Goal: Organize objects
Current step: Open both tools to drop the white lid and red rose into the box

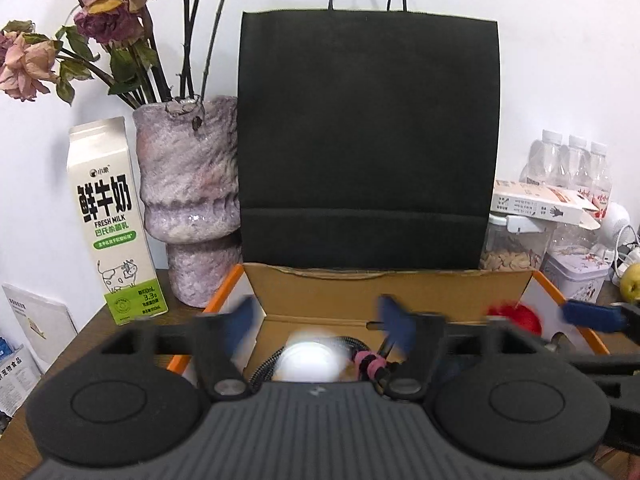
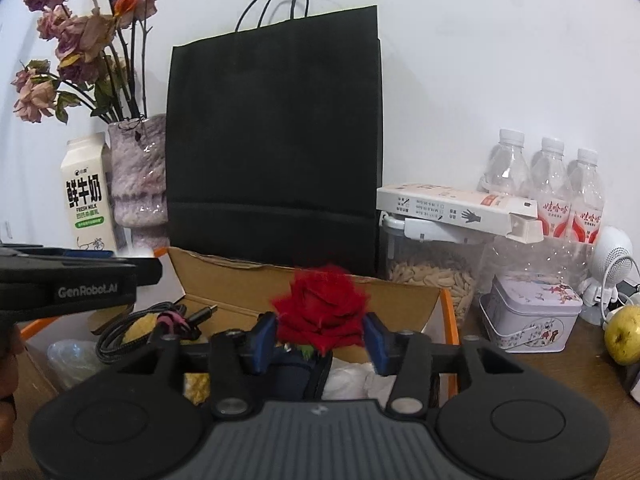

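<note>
An open cardboard box [image 1: 360, 280] with orange edges sits in front of me. My left gripper [image 1: 320, 318] hovers over its left part with the blue pads [image 1: 244, 316] wide apart and nothing between them. Below it lie a white round lid [image 1: 308, 358] and a coiled black cable [image 1: 370, 362] with a pink band. My right gripper [image 2: 320, 338] is over the box [image 2: 248, 284], jaws open. A red rose [image 2: 322, 306] stands between the pads [image 2: 376, 340], its petals just beside them. The rose [image 1: 516, 316] also shows in the left wrist view.
A tall black paper bag [image 1: 368, 140] stands right behind the box. Left of it are a mottled vase [image 1: 188, 200] of dried roses and a milk carton [image 1: 112, 220]. At the right stand water bottles [image 2: 552, 184], a seed jar [image 2: 432, 276], a tin [image 2: 528, 320] and a yellow fruit [image 2: 624, 334].
</note>
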`<state>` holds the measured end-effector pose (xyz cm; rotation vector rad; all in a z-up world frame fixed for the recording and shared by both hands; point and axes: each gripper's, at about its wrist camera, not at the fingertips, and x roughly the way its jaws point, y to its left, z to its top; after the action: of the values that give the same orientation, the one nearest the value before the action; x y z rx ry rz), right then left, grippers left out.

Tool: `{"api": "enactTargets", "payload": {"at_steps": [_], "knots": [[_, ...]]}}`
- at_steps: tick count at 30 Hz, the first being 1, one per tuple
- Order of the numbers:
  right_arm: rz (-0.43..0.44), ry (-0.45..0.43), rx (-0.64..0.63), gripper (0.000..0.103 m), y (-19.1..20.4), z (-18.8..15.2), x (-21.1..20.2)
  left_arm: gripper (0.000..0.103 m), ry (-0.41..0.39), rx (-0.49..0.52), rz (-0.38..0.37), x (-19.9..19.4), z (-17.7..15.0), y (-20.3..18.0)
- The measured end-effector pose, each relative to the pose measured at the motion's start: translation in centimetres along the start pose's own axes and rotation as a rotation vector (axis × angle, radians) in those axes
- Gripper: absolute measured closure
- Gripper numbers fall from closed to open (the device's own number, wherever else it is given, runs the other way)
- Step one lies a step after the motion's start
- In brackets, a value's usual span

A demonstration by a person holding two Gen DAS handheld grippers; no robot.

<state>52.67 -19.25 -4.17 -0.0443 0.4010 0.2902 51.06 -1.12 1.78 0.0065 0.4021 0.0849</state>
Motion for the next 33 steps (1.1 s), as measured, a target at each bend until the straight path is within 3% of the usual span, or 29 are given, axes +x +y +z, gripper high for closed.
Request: {"api": "enactTargets", "payload": {"at_steps": [1, 3, 33], "knots": [[-0.012, -0.005, 0.002, 0.008, 0.0, 0.0, 0.0, 0.0, -0.012, -0.001, 0.011, -0.2, 0.0, 0.0], [-0.029, -0.014, -0.002, 0.0, 0.0, -0.1, -0.2, 0.0, -0.031, -0.003, 0.019, -0.5, 0.1, 0.0], [-0.024, -0.006, -0.057, 0.0, 1.2, 0.5, -4.5, 0.0, -0.047, 0.003, 0.0, -4.3, 0.1, 0.5]]}}
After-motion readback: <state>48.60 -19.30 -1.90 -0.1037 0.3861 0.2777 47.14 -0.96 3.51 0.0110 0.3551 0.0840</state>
